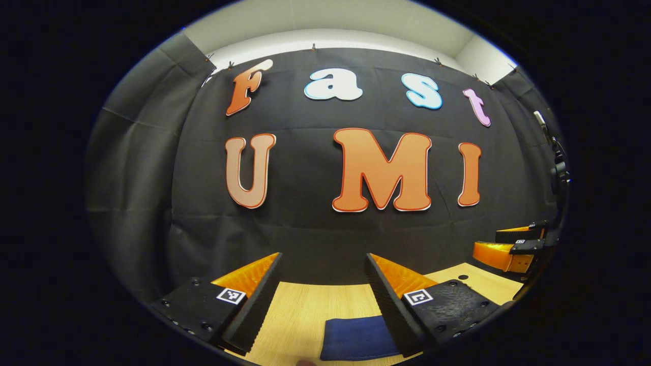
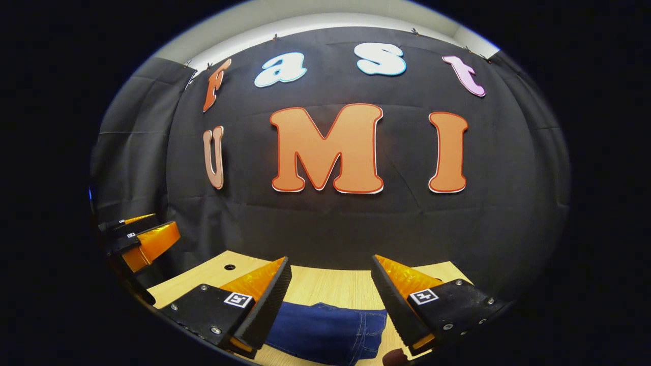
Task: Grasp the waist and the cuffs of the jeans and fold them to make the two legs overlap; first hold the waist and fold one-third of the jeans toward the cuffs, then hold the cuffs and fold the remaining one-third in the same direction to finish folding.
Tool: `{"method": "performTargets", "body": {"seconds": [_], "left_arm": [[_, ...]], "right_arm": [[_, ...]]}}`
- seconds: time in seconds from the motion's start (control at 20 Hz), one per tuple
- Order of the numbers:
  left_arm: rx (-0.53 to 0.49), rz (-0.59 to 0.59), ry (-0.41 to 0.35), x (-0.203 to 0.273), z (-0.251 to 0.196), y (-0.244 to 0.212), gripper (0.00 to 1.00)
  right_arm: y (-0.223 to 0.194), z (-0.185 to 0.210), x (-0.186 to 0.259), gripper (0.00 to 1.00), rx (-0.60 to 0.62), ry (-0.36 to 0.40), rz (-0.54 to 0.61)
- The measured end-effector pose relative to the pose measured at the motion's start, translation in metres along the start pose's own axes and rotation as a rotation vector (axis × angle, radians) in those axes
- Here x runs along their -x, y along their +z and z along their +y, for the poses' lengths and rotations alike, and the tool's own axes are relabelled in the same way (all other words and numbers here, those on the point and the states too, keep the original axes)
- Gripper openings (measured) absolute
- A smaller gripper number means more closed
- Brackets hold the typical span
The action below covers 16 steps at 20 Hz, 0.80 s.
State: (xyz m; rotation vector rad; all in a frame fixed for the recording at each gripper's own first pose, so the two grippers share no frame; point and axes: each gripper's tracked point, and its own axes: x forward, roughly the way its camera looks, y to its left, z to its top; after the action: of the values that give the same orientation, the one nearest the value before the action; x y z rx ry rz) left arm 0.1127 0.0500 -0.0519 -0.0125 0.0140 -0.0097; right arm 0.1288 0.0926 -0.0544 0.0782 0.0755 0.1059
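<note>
Left gripper [image 1: 323, 284] and right gripper [image 2: 330, 290] both released, raised above jeans [image 2: 330, 330] lying on bench [image 2: 325, 284]

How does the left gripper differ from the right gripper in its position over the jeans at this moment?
The left gripper hangs over a plain edge of the jeans; the right gripper hangs over a stitched seam. Jeans reach further between the right gripper's fingers. Both are open, holding nothing, above the table.

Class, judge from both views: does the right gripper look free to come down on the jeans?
Probably yes. The right gripper hangs open above the jeans on the table, with nothing between them. The left gripper sits well off to the side.
</note>
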Motion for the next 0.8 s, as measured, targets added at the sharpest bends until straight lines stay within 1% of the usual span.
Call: {"method": "performTargets", "body": {"seconds": [0.2, 0.25, 0.4, 0.45, 0.6, 0.8], "left_arm": [[-0.005, -0.004, 0.003, 0.001, 0.001, 0.001, 0.96], [-0.006, -0.007, 0.002, 0.001, 0.001, 0.001, 0.97], [-0.003, -0.009, 0.006, 0.002, 0.004, 0.002, 0.97], [0.001, -0.008, 0.006, 0.002, 0.005, 0.001, 0.96], [0.021, 0.011, -0.011, 0.005, 0.003, -0.006, 0.97], [0.019, -0.006, -0.003, 0.006, 0.010, -0.003, 0.97]], "right_arm": [[0.001, 0.002, -0.001, 0.96, -0.009, 0.005, -0.006], [0.000, 0.003, -0.001, 0.96, -0.011, 0.006, -0.004], [0.000, 0.004, -0.003, 0.96, -0.014, 0.006, -0.001], [0.002, 0.005, -0.003, 0.96, -0.014, 0.008, -0.004], [0.006, 0.009, -0.002, 0.96, -0.004, 0.010, -0.027], [0.005, 0.015, 0.001, 0.96, 0.013, 0.016, -0.031]]}}
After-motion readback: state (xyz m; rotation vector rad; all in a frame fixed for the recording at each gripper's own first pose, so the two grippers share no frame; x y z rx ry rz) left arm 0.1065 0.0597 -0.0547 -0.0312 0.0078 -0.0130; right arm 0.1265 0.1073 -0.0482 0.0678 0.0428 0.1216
